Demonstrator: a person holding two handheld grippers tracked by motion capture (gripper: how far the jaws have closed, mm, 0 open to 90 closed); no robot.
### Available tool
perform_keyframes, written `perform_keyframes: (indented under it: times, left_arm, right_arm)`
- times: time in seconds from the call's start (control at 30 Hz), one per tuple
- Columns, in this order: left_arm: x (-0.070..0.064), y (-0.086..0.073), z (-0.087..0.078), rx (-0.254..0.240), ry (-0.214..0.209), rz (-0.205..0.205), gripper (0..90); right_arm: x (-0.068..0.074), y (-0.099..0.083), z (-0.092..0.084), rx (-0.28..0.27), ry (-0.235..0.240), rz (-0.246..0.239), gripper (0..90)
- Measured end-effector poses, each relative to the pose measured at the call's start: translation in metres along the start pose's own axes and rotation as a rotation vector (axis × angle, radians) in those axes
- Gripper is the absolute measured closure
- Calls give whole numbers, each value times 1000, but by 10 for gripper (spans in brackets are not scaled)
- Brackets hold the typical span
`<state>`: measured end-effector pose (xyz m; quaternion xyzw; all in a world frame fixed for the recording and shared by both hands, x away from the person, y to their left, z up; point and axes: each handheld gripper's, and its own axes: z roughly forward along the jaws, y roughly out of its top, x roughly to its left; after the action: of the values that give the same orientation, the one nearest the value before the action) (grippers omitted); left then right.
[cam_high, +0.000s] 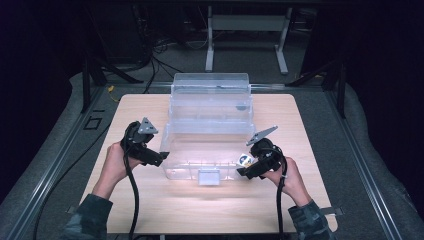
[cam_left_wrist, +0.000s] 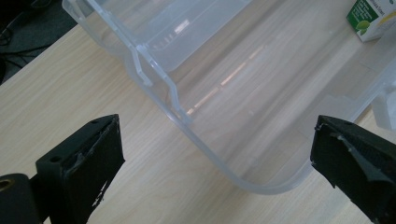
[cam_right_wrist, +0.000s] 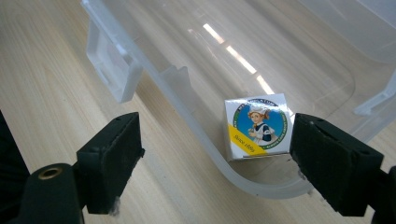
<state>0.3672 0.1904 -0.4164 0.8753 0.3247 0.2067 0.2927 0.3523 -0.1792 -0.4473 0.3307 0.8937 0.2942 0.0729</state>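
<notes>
A clear plastic bin (cam_high: 200, 167) stands mid-table with its lid (cam_high: 210, 90) tipped open at the back. In its front right corner lies a small white carton (cam_high: 244, 160) (cam_right_wrist: 257, 126) with a round blue picture. My right gripper (cam_high: 246, 169) (cam_right_wrist: 215, 154) is open and straddles that corner's wall (cam_right_wrist: 205, 140): one jaw is outside over the table, the other beside the carton. At the bin's front left corner (cam_left_wrist: 261, 184), my left gripper (cam_high: 161, 156) (cam_left_wrist: 215, 154) stands wide open with nothing gripped. In the left gripper view the green and white carton (cam_left_wrist: 371, 18) shows far off.
The bin's front latch (cam_high: 209, 176) (cam_right_wrist: 109, 70) hangs at the middle of its front wall. The wooden table (cam_high: 150, 205) has bare room in front of the bin and to both sides. A white desk frame (cam_high: 245, 30) and cables lie on the floor behind.
</notes>
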Motion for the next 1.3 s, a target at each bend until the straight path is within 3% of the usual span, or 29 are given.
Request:
perform_keyframes:
  times: [0.53,0.7,0.87,1.3]
  left_arm:
    - [15,33,21,5,-35,4,16]
    - [22,45,27,-15,-45,-6,19]
    - [30,59,31,-24,-37,-2,15]
    - [39,89,55,-17,-72,24,0]
  right_arm:
    - [4,0,9,26,5,-23,163]
    - [5,0,11,22,9,-31,163]
    - [6,0,11,26,7,-36,161]
    - [11,0,13,16,16,-49,150]
